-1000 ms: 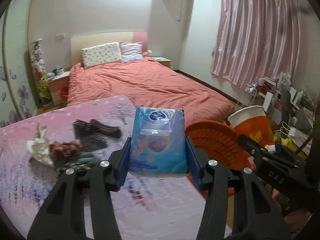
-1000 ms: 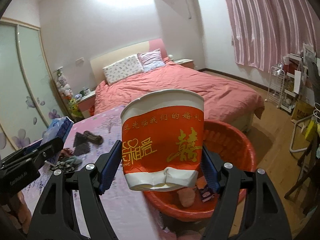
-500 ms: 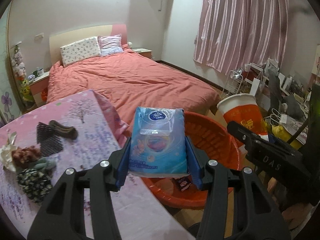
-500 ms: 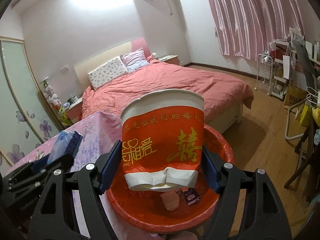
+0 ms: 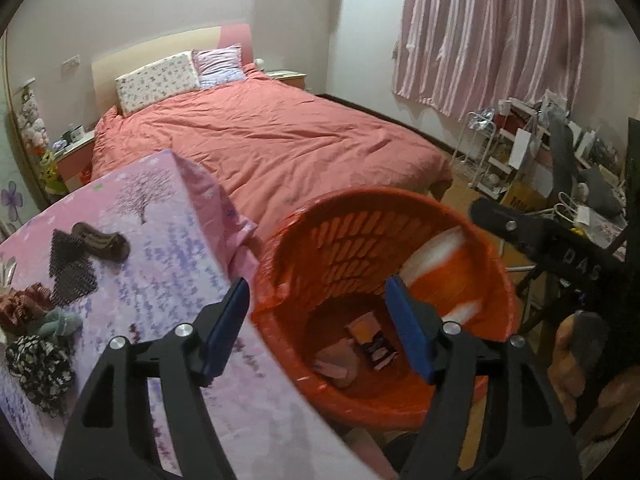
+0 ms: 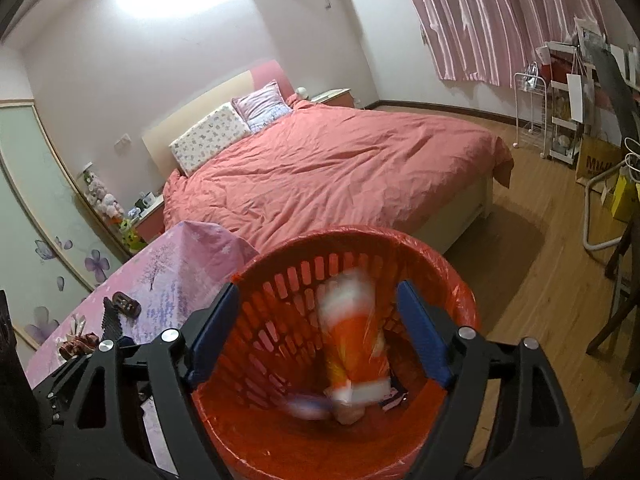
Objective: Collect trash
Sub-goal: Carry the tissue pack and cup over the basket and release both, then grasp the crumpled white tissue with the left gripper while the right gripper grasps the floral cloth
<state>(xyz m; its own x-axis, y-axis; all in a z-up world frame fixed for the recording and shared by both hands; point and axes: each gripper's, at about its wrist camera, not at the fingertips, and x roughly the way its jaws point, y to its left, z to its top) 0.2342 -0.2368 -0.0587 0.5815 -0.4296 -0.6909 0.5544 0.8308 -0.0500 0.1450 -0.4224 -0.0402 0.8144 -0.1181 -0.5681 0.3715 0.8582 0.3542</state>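
An orange plastic trash basket (image 5: pixel 344 240) with a red liner stands beside the table; it also shows in the right wrist view (image 6: pixel 280 312). My left gripper (image 5: pixel 316 324) is open and empty above the basket's near rim. My right gripper (image 6: pixel 320 332) is open and empty over the basket. The orange and white paper cup (image 6: pixel 354 336) is falling inside the basket, blurred; it also shows in the left wrist view (image 5: pixel 440 256). A blurred blue shape (image 6: pixel 308 402), seemingly the tissue pack, lies at the basket's bottom. Small wrappers (image 5: pixel 372 344) lie on the bottom too.
A table with a pink floral cloth (image 5: pixel 168 248) holds a brown hair clip (image 5: pixel 104 242), black mesh pieces (image 5: pixel 72 268), scrunchies (image 5: pixel 40 340) and crumpled paper (image 5: pixel 6 272). A bed with a red cover (image 5: pixel 260 140) lies behind. Cluttered shelves (image 5: pixel 528 152) stand at the right.
Both grippers opened over the basket. The blue tissue pack left my left gripper and the paper cup left my right gripper; the cup is dropping into the basket.
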